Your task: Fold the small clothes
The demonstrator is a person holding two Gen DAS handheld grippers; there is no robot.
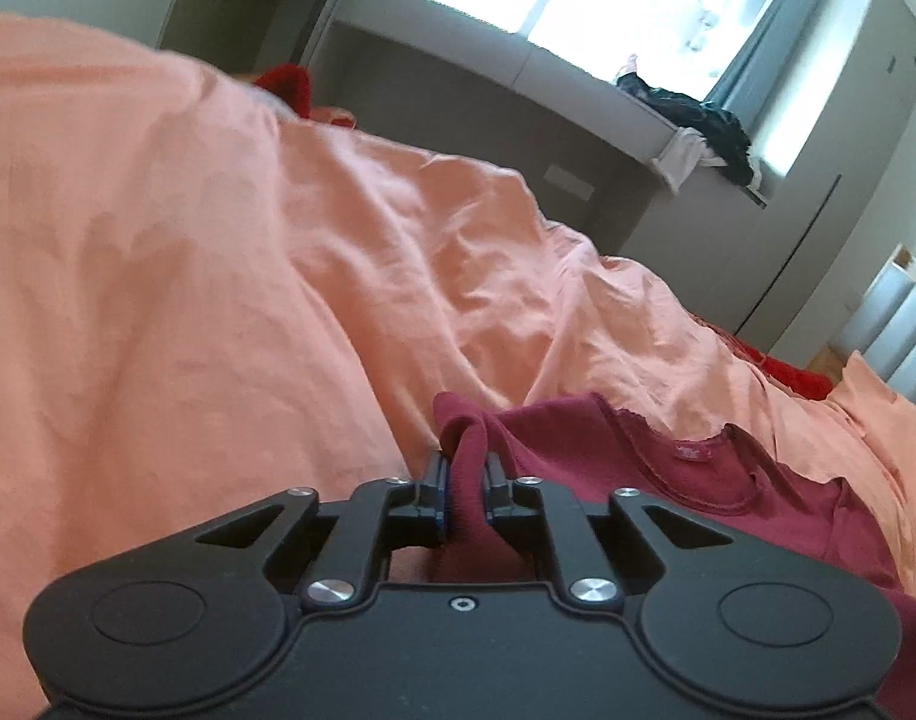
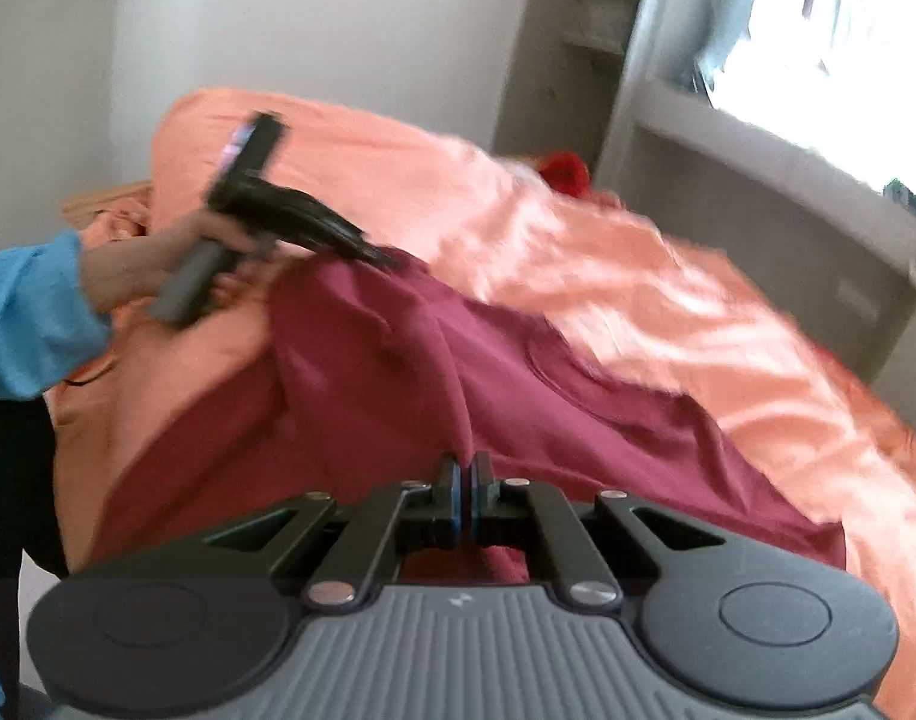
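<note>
bed: peach duvet [image 1: 230, 252], window ledge beyond.
left claw [image 1: 465, 483]: clamped on a bunched fold of the maroon top [image 1: 728, 480].
right claw [image 2: 465, 495]: pinched shut on the top's near edge.
step: both corners gripped, garment lying ahead of the claws.
next: likely lift and carry the edge over evenly.

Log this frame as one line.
left gripper: shut on maroon top | right gripper: shut on maroon top | surface: orange bedspread

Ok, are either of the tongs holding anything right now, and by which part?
Both grip the maroon top: left tongs pinch a bunched edge fold, right tongs another fold; which part is unclear.
</note>
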